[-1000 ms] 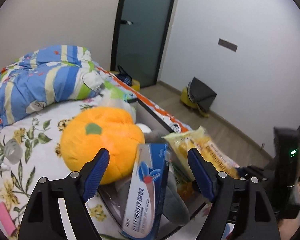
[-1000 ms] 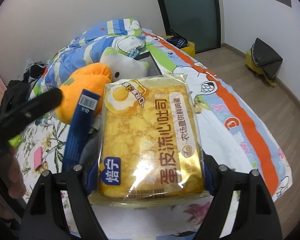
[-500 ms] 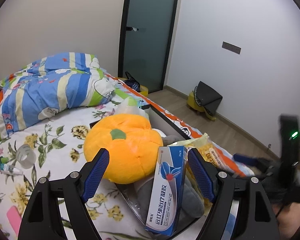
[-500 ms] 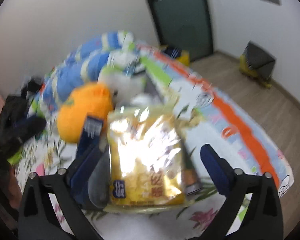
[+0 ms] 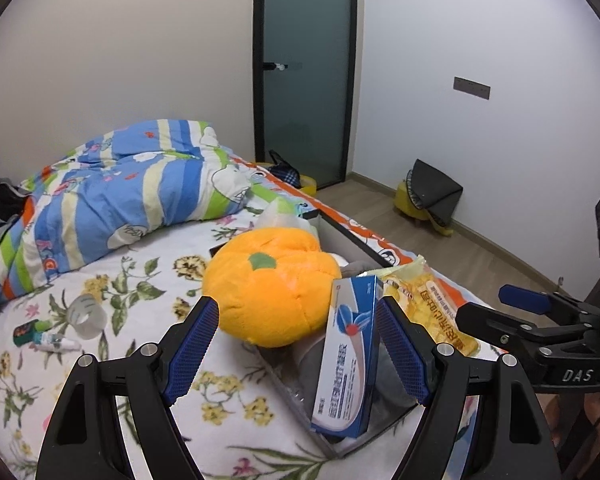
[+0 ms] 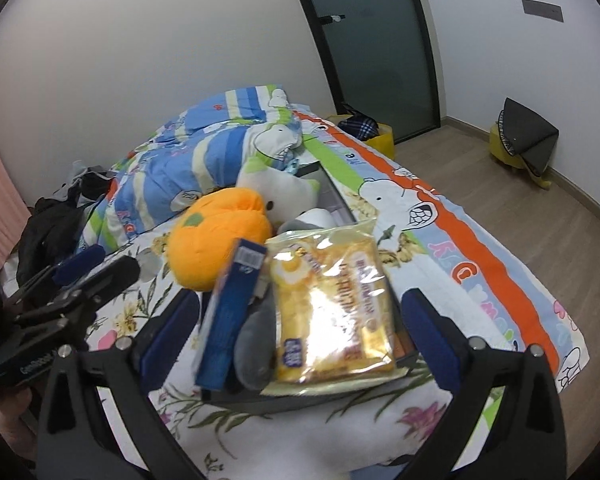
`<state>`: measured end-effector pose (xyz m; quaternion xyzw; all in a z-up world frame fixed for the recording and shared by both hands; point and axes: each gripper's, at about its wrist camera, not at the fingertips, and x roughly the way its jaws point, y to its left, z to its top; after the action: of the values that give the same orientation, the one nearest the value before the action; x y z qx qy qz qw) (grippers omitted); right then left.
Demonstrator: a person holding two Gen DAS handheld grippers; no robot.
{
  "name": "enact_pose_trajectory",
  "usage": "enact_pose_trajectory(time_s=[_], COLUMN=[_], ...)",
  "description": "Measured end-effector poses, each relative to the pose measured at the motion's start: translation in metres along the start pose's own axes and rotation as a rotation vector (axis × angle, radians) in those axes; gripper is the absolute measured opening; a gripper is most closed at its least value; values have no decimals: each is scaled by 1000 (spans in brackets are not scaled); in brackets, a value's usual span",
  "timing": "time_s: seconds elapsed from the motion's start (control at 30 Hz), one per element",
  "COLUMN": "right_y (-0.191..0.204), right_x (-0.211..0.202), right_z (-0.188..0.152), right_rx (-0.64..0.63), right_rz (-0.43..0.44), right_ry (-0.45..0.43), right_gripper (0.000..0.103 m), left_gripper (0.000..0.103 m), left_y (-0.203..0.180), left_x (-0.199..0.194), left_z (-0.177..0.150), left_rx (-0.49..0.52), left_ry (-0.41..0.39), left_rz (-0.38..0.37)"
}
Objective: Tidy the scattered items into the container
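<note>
A long dark container (image 5: 356,246) (image 6: 336,196) lies on the bed. In it are an orange pumpkin plush (image 5: 270,286) (image 6: 216,244), a white plush (image 6: 278,194), a grey plush (image 6: 252,340), an upright blue and white box (image 5: 348,364) (image 6: 230,320) and a yellow bread packet (image 6: 332,312) (image 5: 432,312). My left gripper (image 5: 300,356) is open and empty above the container's near end. My right gripper (image 6: 300,344) is open and empty, just behind the bread packet. It also shows in the left wrist view (image 5: 532,320).
A roll of clear tape (image 5: 85,316) and a small tube (image 5: 44,336) lie on the floral sheet (image 5: 140,280) at the left. A pink item (image 6: 110,338) lies near the left gripper. A striped duvet (image 5: 112,200) is bunched at the back. The bed's edge and wooden floor (image 6: 540,208) are to the right.
My right gripper opened and let go of the bread packet, which now rests in the container. Both grippers have pulled back and up from the container.
</note>
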<state>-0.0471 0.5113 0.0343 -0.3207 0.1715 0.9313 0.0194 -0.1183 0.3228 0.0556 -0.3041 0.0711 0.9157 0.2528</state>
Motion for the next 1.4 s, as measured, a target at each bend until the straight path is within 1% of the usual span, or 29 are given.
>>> enact_pose_trajectory(time_s=[0.13, 0.17, 0.2, 0.23, 0.3, 0.57, 0.67, 0.83, 1.2, 1.4], right_y=[16, 20, 26, 30, 39, 66, 73, 82, 84, 84], right_x=[-14, -17, -20, -24, -31, -68, -81, -97, -123, -134], right_z=[-5, -7, -8, -10, -13, -22, -25, -29, -31, -33], right_rx=[-29, -37, -47, -56, -67, -100, -109, -118, -126, -128], right_rz=[-1, -3, -2, 2, 8, 4, -3, 5, -27, -29], right_ry=[-8, -8, -6, -6, -5, -46, -62, -75, -118, -138], right_gripper=[103, 103, 103, 103, 103, 103, 103, 103, 103, 103], left_gripper=[82, 89, 98, 99, 99, 102, 102, 102, 102, 102], left_y=[1, 2, 2, 4, 7, 20, 22, 20, 16, 18], left_x=[-20, -24, -31, -37, -48, -88, -101, -120, -136, -139], left_z=[-8, -10, -12, -14, -17, -23, -23, -28, -30, -32], left_rx=[17, 21, 21, 15, -1, -75, -81, -83, -99, -128], left_ry=[0, 1, 3, 2, 2, -3, -10, -35, -34, -25], left_rz=[41, 49, 54, 61, 72, 68, 62, 75, 67, 97])
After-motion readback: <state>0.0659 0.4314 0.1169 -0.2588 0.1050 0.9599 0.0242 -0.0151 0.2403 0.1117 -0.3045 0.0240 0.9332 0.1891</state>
